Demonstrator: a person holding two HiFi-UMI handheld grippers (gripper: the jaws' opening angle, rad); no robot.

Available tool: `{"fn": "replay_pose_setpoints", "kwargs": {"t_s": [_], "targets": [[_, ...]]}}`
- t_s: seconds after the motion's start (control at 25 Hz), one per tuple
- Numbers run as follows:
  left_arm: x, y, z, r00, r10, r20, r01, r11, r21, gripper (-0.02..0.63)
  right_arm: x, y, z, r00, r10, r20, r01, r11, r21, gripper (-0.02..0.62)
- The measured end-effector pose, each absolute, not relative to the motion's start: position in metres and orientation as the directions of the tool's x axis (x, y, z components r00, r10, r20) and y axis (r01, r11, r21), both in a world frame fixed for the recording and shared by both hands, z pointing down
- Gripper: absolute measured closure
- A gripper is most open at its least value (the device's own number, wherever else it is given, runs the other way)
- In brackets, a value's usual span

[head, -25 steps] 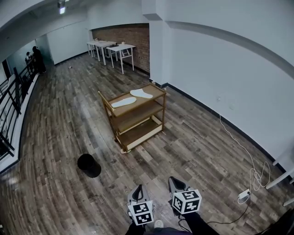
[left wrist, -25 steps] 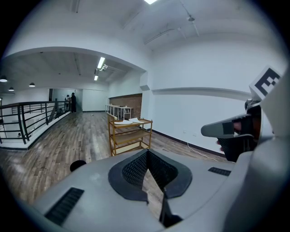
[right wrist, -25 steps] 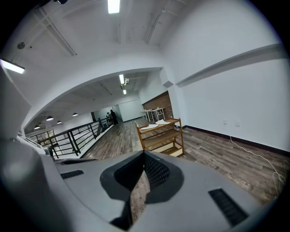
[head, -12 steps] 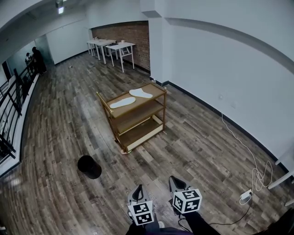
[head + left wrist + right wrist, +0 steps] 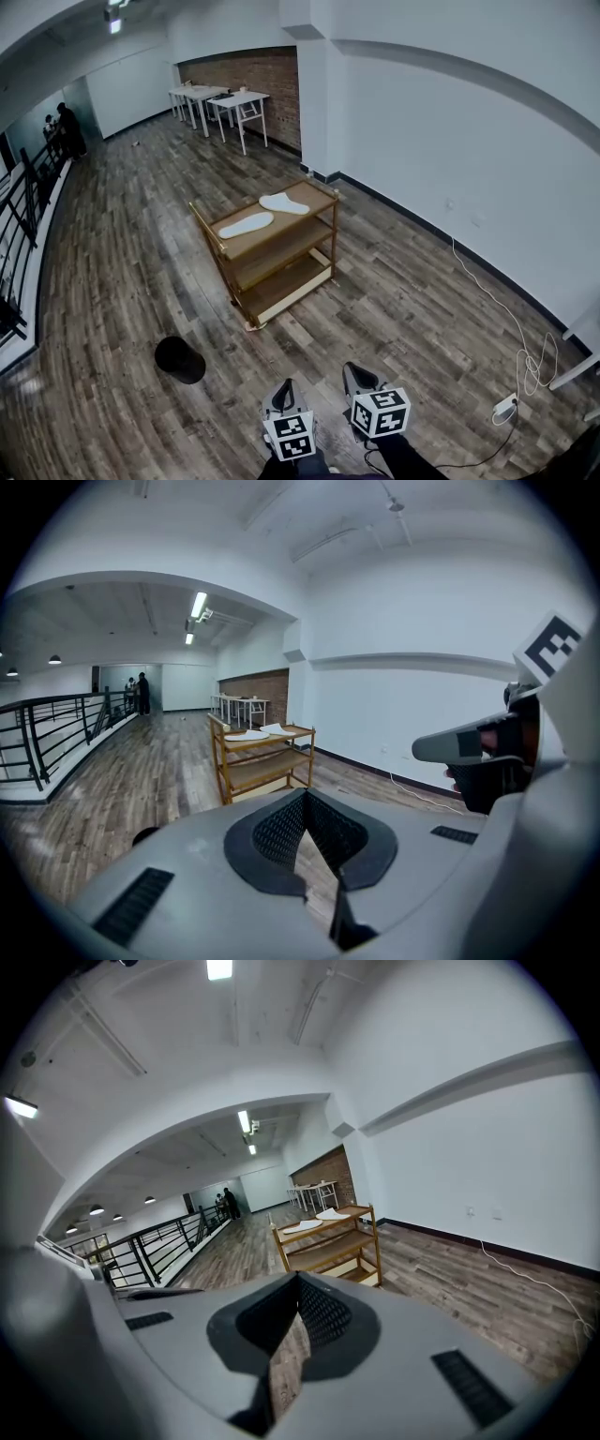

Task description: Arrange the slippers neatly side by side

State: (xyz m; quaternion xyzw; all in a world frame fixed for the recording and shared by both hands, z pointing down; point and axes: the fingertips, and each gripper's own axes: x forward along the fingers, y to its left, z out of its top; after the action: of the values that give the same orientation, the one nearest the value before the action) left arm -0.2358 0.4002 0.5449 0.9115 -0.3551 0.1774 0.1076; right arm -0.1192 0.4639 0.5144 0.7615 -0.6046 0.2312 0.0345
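Observation:
Two white slippers lie apart on the top shelf of a wooden cart point(image 5: 281, 246) in the middle of the room: one point(image 5: 247, 225) to the left, the other point(image 5: 284, 202) farther back and to the right. They point in different directions. My left gripper point(image 5: 284, 384) and right gripper point(image 5: 354, 370) are held low at the bottom of the head view, well short of the cart. Both are shut with nothing between the jaws. The left gripper view shows the cart point(image 5: 262, 766) ahead with both slippers point(image 5: 247, 735) on top. The right gripper view shows the same cart point(image 5: 328, 1251) and slippers point(image 5: 302, 1226).
A black round object point(image 5: 180, 359) sits on the wooden floor left of my path. A white cable with a power strip point(image 5: 506, 405) lies at the right wall. White tables point(image 5: 216, 98) stand by the brick wall, and a railing point(image 5: 23, 206) runs along the left.
The whole view has advanced toward the cart, which now sits lower and slightly left in the head view. Both grippers keep their place in the frame and stay shut.

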Motion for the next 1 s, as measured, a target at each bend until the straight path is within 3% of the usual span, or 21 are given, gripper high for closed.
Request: {"fn": "replay_pose_setpoints", "kwargs": {"t_s": [0.52,1.0], "targets": [[-0.207,0.295,0.546,0.716,-0.576,0.395,-0.654,-0.752,0.087,0.604,-0.093,0.362,0.515,0.198,-0.892,0.406,-0.929,-0.303,-0.213,0.597],[-0.19,0.268,0.567,0.731,-0.532,0.427,-0.63,-0.767,0.124,0.604,-0.071,0.339,0.523,0.26,-0.867,0.426,-0.907,-0.371,-0.201,0.597]]}}
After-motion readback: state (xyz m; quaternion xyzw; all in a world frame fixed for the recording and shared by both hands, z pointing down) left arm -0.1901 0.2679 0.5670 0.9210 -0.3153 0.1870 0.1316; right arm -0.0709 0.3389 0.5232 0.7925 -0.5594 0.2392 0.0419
